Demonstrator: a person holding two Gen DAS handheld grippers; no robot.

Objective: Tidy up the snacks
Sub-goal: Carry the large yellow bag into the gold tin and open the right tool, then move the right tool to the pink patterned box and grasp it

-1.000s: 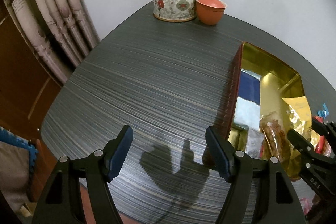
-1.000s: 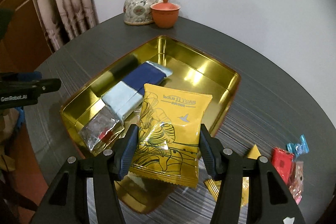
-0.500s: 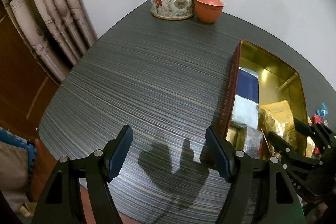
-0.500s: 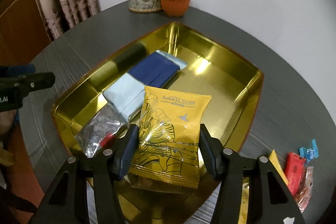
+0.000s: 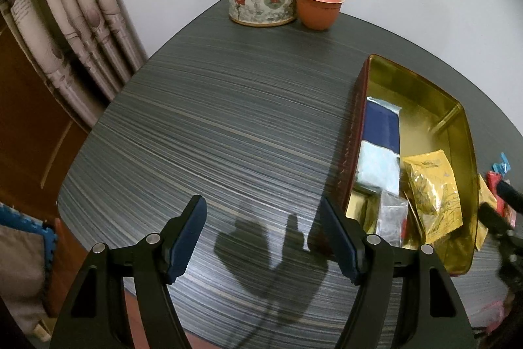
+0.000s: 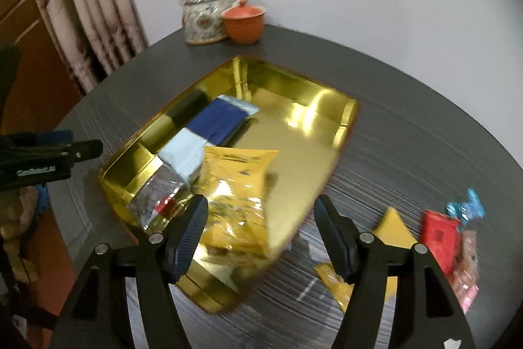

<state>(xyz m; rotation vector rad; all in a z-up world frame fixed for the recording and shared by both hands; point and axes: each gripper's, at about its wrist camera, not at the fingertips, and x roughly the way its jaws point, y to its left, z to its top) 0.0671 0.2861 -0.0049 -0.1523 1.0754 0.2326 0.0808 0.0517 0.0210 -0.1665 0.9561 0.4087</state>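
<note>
The right gripper (image 6: pixel 261 231) is opening its jaws, pads clear of the yellow snack packet (image 6: pixel 237 201), which lies in the gold tray (image 6: pixel 348 113) at twelve o'clock from the fingers, beside a silver packet (image 6: pixel 157 198) (picture blurred). More snacks (image 6: pixel 441 237) lie on the table (image 6: pixel 425 136) at three o'clock. The left gripper (image 5: pixel 263 234) hangs open over bare tabletop, nothing between its jaws.

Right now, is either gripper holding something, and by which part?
Nothing is held. The left gripper is open over the table; the right gripper jaws are opening, with the yellow packet released in the tin.
</note>
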